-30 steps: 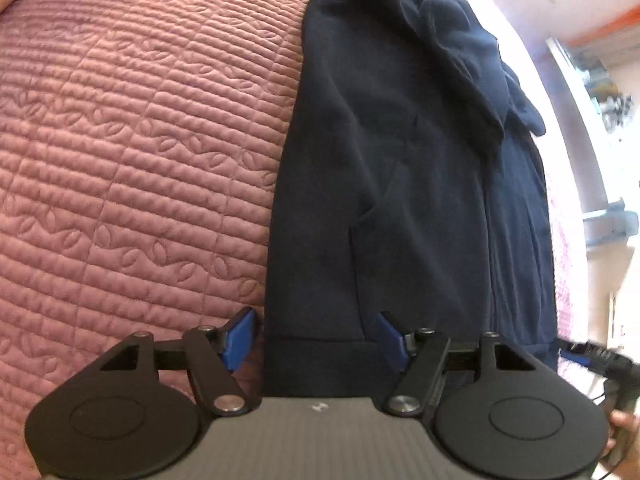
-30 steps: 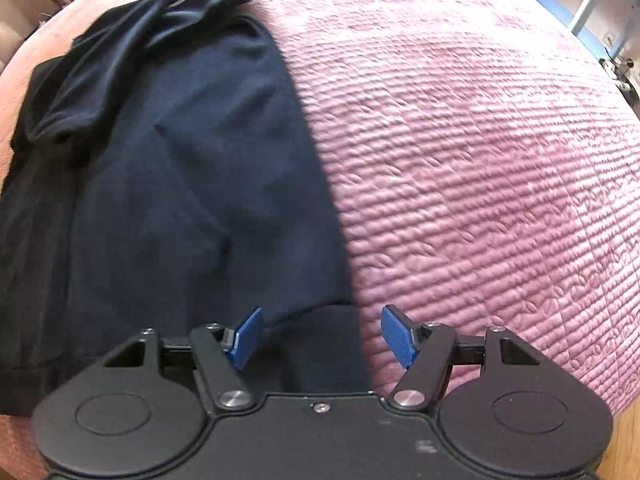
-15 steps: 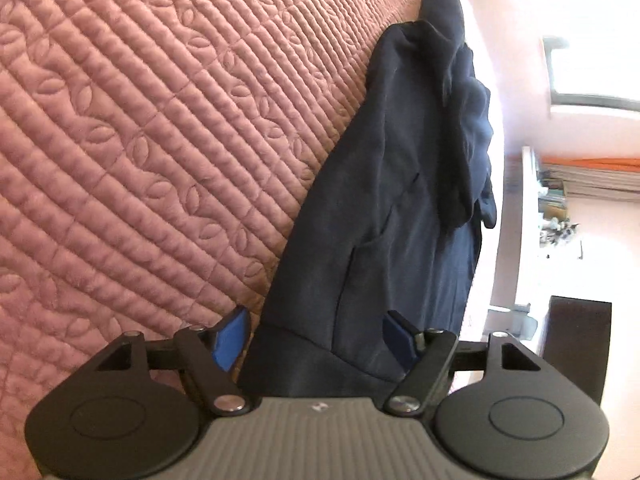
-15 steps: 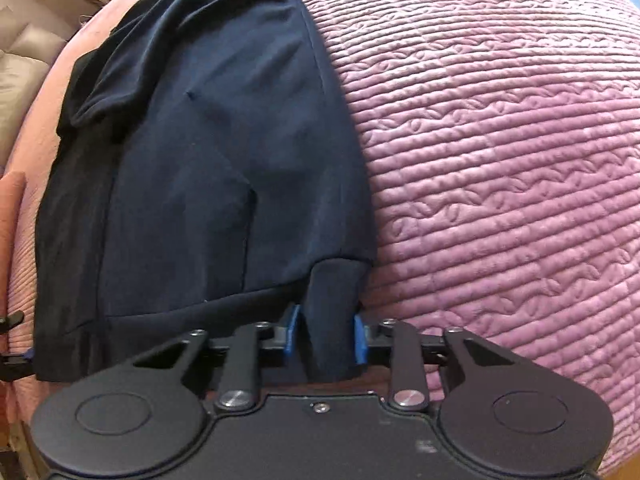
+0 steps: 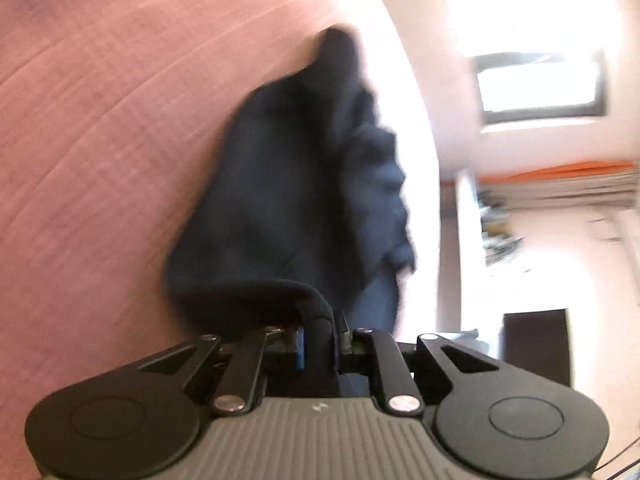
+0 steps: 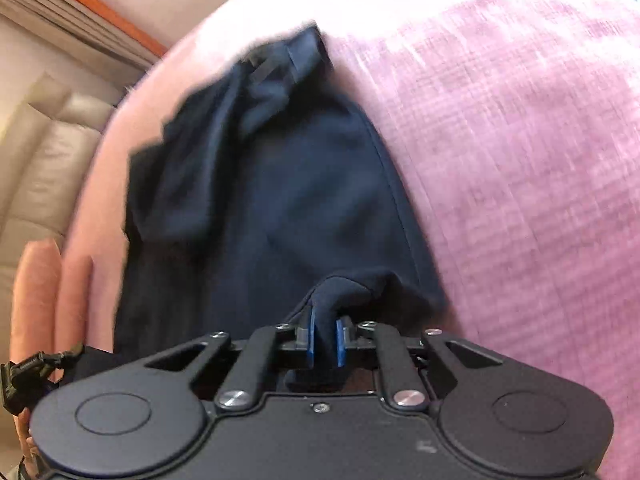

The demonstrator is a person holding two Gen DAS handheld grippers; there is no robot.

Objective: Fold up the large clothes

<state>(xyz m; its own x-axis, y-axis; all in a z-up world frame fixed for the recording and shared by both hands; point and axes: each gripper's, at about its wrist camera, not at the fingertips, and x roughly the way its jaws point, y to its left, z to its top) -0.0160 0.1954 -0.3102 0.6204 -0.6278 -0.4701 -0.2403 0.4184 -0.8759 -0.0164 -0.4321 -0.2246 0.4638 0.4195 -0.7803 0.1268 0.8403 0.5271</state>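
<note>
Your left gripper [image 5: 319, 344] is clamped on the dark navy garment [image 5: 304, 200]: a rolled edge of the cloth, which looks like the hem, stands between the two blue pads [image 5: 299, 349] and fills the narrow gap there. From this grip the cloth bulges up just ahead of the fingers and then runs away from you, narrowing toward its far end, which lies on the pink bedspread [image 5: 100, 140]. The bedspread fills the whole area to the left of the tool and ahead of it. To the right of the tool you see a bright wall with a window [image 5: 540, 84]. This view is blurred, so the finer folds cannot be told.

Your right gripper [image 6: 324, 342] is also clamped on the garment [image 6: 280, 200]. A thick fold of navy cloth sits pinched between its blue pads [image 6: 311, 340] and rises in a small hump just ahead of them. Beyond the fingers the garment spreads forward, with bunched cloth at its far end and along its left side. The bedspread [image 6: 520, 160] lies to the right of the tool and ahead of it. At the far left there is a beige cushioned headboard [image 6: 36, 176].
</note>
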